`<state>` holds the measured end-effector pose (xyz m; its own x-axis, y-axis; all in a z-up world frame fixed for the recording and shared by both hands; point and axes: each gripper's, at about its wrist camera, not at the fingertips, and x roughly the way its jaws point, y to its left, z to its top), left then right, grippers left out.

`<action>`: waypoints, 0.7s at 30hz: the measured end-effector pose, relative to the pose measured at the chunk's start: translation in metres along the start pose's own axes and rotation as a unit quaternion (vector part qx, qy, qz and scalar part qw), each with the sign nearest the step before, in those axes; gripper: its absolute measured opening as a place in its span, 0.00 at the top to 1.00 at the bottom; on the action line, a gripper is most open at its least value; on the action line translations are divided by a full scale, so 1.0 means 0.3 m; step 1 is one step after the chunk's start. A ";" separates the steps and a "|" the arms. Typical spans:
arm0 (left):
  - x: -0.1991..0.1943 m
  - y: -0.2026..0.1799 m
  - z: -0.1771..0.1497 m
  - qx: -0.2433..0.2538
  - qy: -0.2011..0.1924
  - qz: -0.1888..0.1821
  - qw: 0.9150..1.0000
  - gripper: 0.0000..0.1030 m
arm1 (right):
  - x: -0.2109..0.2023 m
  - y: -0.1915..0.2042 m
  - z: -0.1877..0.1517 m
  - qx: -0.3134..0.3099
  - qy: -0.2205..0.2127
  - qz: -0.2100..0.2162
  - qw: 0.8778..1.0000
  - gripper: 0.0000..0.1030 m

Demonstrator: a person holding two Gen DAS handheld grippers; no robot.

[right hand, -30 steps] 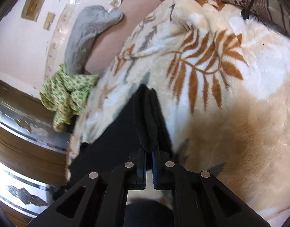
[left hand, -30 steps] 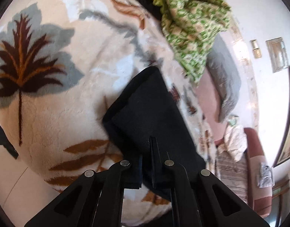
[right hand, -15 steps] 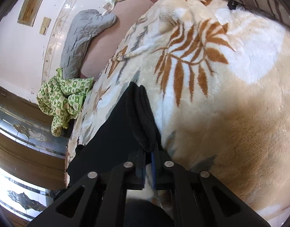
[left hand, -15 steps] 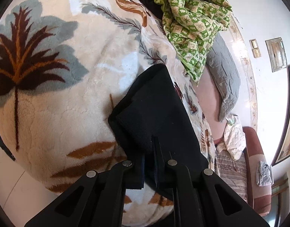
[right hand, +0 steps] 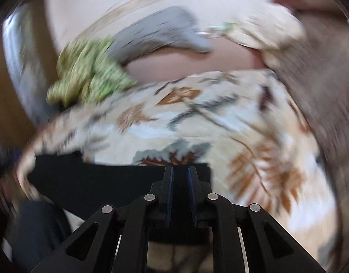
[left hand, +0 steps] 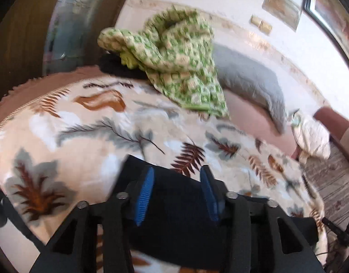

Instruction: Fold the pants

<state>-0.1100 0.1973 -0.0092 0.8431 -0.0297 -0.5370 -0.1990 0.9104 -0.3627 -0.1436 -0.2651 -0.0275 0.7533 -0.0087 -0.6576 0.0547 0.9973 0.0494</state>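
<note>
The black pants (left hand: pixel 176 216) lie folded in a flat band on the leaf-print blanket (left hand: pixel 83 136). My left gripper (left hand: pixel 176 182) is open, its blue pads (left hand: pixel 144 191) spread wide over the pants with nothing between them. In the blurred right wrist view the pants (right hand: pixel 106 182) stretch to the left along the blanket's near side. My right gripper (right hand: pixel 180 177) stands over their right end with its jaws a small gap apart, holding nothing.
A green patterned cloth (left hand: pixel 174 59) lies bunched at the far side of the bed, next to a grey pillow (left hand: pixel 249 79). A cream cloth (left hand: pixel 313 134) lies at the right. A dark wooden cabinet (left hand: pixel 19 34) stands at the left.
Both grippers have let go of the pants and opened. The pants now lie flat on the blanket. Both cameras have swung up to face the far side of the bed.
</note>
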 end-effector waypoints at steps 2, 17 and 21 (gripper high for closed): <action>0.115 0.040 -0.009 -0.030 0.047 0.013 0.998 0.74 | 0.078 0.022 -0.002 -0.031 0.025 -0.019 0.999 0.90; 0.214 0.115 -0.027 -0.035 0.095 0.022 0.995 0.82 | 0.184 -0.052 -0.044 0.026 0.087 -0.016 0.996 0.85; 0.139 0.002 -0.009 -0.003 0.080 0.017 0.997 0.66 | 0.096 0.046 0.048 -0.012 0.059 -0.007 0.998 0.81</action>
<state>-0.0763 0.1954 -0.0338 0.7454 -0.0654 -0.6634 -0.2293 0.9093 -0.3473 -0.1117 -0.2526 -0.0349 0.6695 -0.0161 -0.7427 0.0482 0.9986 0.0218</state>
